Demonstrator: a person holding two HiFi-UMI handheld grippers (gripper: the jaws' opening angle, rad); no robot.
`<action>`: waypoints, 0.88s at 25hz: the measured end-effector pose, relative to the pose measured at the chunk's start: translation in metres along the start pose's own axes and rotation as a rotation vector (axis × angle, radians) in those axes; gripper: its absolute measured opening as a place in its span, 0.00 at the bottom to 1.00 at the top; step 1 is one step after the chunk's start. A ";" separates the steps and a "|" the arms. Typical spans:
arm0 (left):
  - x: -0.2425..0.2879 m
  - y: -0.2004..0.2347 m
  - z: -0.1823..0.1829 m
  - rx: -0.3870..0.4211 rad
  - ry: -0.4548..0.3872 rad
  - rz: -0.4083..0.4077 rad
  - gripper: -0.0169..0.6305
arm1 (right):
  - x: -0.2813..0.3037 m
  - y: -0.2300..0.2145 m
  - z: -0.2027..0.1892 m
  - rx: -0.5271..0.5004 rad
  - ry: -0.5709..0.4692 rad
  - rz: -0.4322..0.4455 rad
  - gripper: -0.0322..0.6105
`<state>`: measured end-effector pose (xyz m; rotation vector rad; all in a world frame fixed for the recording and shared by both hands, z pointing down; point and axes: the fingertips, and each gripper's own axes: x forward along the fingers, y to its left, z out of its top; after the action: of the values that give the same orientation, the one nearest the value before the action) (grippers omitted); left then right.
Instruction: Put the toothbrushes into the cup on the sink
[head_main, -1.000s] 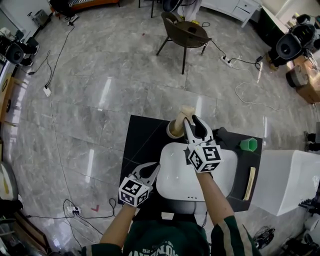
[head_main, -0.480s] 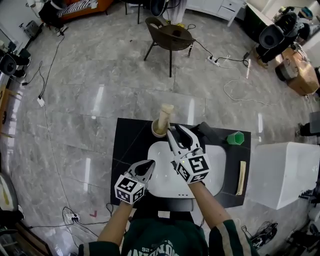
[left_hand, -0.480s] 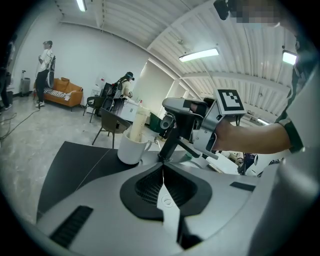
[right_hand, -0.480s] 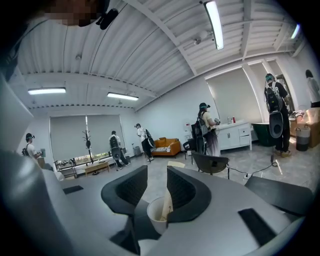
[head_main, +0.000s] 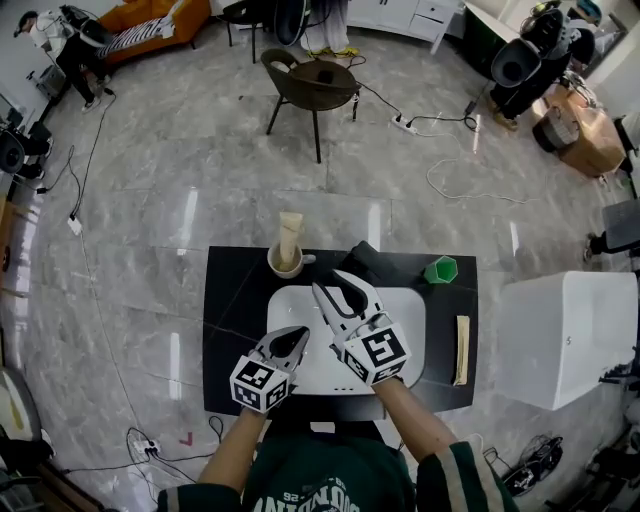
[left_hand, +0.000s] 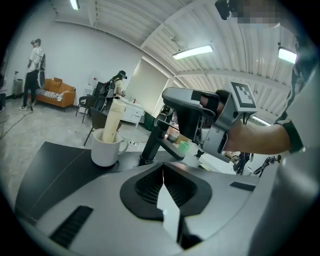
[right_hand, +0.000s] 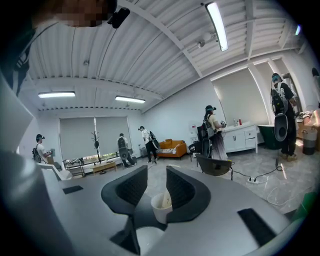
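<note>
While a tall pale thing (head_main: 290, 230), likely a toothbrush, stood in the cup (head_main: 287, 262) at 11 o'clock of the sink (head_main: 408, 312), a pale stick (head_main: 462, 350) lay at 3 o'clock on the table (head_main: 228, 300), maybe left to do. The right gripper (head_main: 330, 284) had its jaws apart and empty. The left gripper (head_main: 301, 332) had its jaws pressed together, empty.

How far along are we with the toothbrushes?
One pale toothbrush already stands in the white cup behind the sink. Nothing is in hand: the right gripper is open and empty, the left gripper shut on nothing. A second toothbrush lies on the black counter right of the sink, not yet picked up.
</note>
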<state>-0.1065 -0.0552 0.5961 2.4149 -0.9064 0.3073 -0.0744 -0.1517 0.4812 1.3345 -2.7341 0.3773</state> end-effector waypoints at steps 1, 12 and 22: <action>0.003 -0.006 -0.001 0.004 0.005 -0.009 0.04 | -0.008 -0.002 0.000 0.001 0.001 -0.002 0.27; 0.046 -0.068 -0.004 0.060 0.059 -0.110 0.04 | -0.088 -0.047 -0.018 0.018 0.020 -0.073 0.27; 0.091 -0.120 -0.012 0.104 0.109 -0.196 0.04 | -0.159 -0.111 -0.048 0.039 0.068 -0.188 0.27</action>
<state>0.0410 -0.0221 0.5920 2.5303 -0.6143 0.4163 0.1089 -0.0839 0.5203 1.5417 -2.5324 0.4538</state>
